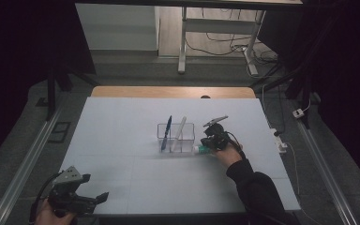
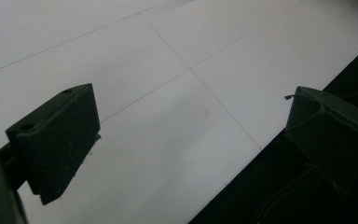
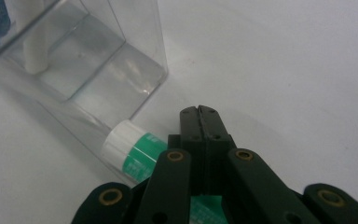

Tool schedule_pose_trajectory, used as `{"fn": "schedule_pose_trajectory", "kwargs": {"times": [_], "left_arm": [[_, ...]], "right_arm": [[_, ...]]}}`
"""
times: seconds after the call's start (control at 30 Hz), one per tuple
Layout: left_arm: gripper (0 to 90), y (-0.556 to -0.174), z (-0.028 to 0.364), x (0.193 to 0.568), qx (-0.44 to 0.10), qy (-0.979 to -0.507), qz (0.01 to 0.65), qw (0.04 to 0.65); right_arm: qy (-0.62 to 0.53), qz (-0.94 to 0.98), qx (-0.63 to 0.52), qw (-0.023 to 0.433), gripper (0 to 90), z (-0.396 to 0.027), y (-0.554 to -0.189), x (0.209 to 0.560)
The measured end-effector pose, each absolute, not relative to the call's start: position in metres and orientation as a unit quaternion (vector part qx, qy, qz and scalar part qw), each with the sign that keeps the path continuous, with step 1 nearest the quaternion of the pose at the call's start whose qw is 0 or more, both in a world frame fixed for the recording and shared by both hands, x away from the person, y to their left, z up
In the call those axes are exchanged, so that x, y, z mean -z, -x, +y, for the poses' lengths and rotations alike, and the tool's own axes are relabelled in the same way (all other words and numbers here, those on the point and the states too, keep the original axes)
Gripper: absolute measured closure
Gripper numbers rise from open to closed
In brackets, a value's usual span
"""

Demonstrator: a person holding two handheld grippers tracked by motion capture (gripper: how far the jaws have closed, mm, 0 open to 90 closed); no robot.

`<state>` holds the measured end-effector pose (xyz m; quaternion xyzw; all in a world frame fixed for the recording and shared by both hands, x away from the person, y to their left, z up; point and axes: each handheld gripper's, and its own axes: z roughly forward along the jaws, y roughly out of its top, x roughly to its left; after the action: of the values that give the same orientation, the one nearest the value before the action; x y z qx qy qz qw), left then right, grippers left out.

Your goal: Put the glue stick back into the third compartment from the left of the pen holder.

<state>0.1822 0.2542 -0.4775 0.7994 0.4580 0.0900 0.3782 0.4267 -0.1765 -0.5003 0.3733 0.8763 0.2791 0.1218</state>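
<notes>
Right gripper [image 1: 214, 137]: on the right half of the counter [image 1: 122, 140], just beside the right wall of the clear box [image 1: 176, 137], held by a hand in a dark sleeve.
Right jaws: pressed fully together in the right gripper view [image 3: 199, 122], pads meeting with nothing between the tips.
Tube [image 3: 137, 151]: a green-and-white tube with a white cap, lying flat on the counter under the right gripper; its cap end touches the lower corner of the box; its body runs back beneath the jaws and linkage. Whether the gripper grips it further back I cannot tell.
Tube, high view [image 1: 200, 149]: lies just right of the box's near corner, next to the hand.
Box: transparent, open-topped, near the middle of the counter, split into compartments.
Blue pen [image 1: 167, 131]: stands tilted in the box's left part.
White stick [image 1: 179, 133]: leans in the box's right part; its lower end rests on the box floor in the right gripper view [image 3: 36, 51].
Left gripper [image 1: 77, 199]: at the near left edge of the counter, well apart from the box.
Left jaws: wide open in the left gripper view [image 2: 186, 135], bare counter between them, holding nothing.
</notes>
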Motion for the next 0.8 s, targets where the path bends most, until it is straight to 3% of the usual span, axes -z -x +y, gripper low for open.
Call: {"fn": "schedule_pose_trajectory", "kwargs": {"times": [0.5,0.8], "left_arm": [[3.0,-0.182,0.253,0.477,-0.091,-0.8,0.458,0.377],[3.0,-0.183,0.254,0.478,-0.091,-0.799,0.459,0.378]], "right_arm": [[-0.366,0.886,-0.266,0.102,89.0,-0.188,-0.402,0.501],[-0.369,0.879,-0.272,0.127,88.5,-0.214,-0.389,0.484]]}}
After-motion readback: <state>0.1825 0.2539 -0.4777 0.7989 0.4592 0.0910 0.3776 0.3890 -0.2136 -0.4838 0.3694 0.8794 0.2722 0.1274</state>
